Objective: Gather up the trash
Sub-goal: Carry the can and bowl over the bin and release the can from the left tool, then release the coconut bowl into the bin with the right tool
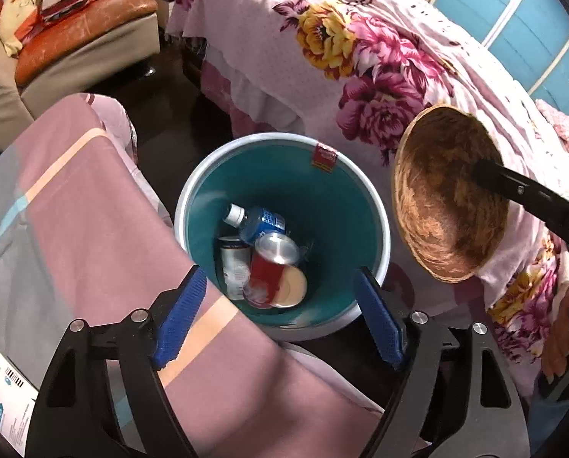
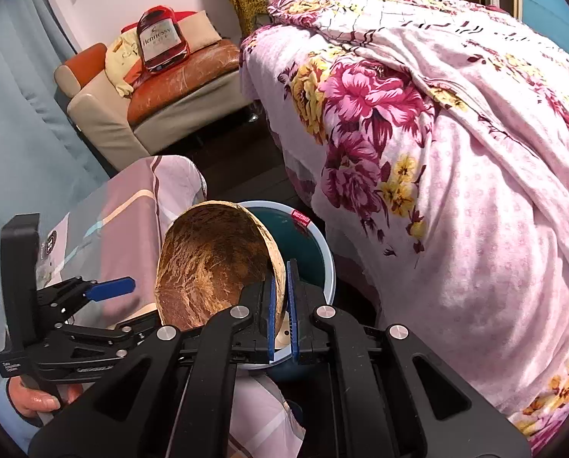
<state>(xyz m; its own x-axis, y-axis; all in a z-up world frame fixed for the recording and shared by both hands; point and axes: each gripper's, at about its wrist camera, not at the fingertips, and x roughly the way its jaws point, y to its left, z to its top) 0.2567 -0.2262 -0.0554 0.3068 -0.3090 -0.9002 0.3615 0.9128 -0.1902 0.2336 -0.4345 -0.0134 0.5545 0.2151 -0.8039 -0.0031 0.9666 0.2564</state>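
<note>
A teal bin with a white rim (image 1: pixel 193 198) stands on the dark floor between two covered beds. Inside it lie a blue water bottle (image 1: pixel 261 223), a white can (image 1: pixel 233 263) and a red can (image 1: pixel 269 274), which is blurred. My left gripper (image 1: pixel 278 273) hangs open straight above the bin, with nothing between its blue pads. My right gripper (image 2: pixel 281 273) is shut on the rim of a brown wooden bowl (image 2: pixel 212 263), held tilted beside the bin's rim (image 2: pixel 328 255). In the left wrist view the bowl (image 1: pixel 444 198) hangs to the right of the bin.
A bed with a floral pink blanket (image 1: pixel 360 57) rises right of the bin. A pink striped cover (image 1: pixel 94 229) lies on the left, with a printed packet (image 1: pixel 6 400) on it. An armchair (image 2: pixel 162 107) holding a bottle-shaped cushion (image 2: pixel 158 38) stands beyond.
</note>
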